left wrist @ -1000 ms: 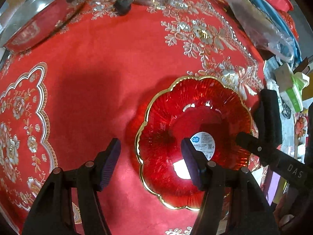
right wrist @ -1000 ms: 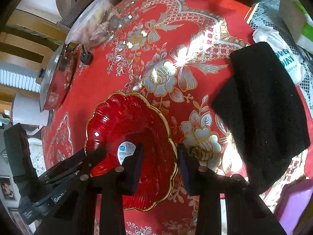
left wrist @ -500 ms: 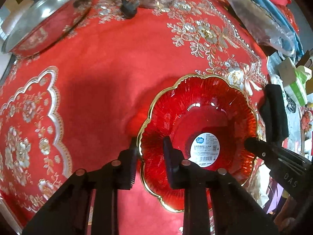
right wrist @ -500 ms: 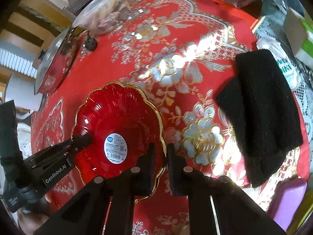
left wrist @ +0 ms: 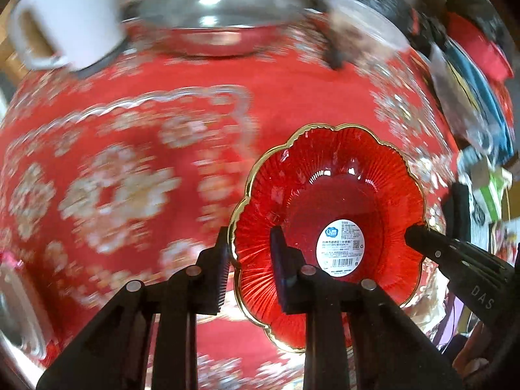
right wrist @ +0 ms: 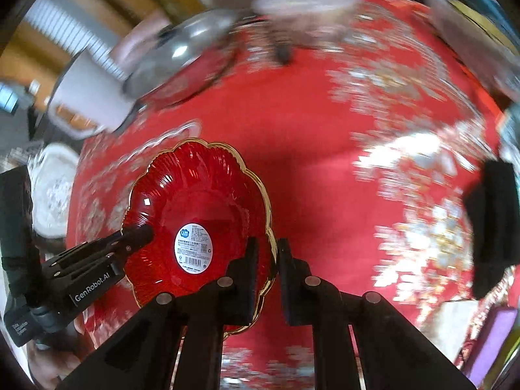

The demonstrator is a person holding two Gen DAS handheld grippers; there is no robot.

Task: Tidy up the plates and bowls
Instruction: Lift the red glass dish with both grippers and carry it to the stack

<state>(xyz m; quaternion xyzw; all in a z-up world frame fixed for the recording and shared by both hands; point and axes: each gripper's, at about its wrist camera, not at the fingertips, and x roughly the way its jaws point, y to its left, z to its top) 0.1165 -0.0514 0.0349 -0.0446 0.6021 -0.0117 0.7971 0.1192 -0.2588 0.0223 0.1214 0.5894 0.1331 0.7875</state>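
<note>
Pinching red bowl (left wrist: 328, 224) by opposite gold rims, left gripper (left wrist: 248, 269) and right gripper (right wrist: 267, 276) both clenched on it, above red tablecloth (left wrist: 292, 91). We judge bowl light, stiff, glossy, slippery; thin scalloped edge best hold. Versus half second earlier: bowl lifted, background blurred, white jug (left wrist: 61, 16) now visible.
</note>
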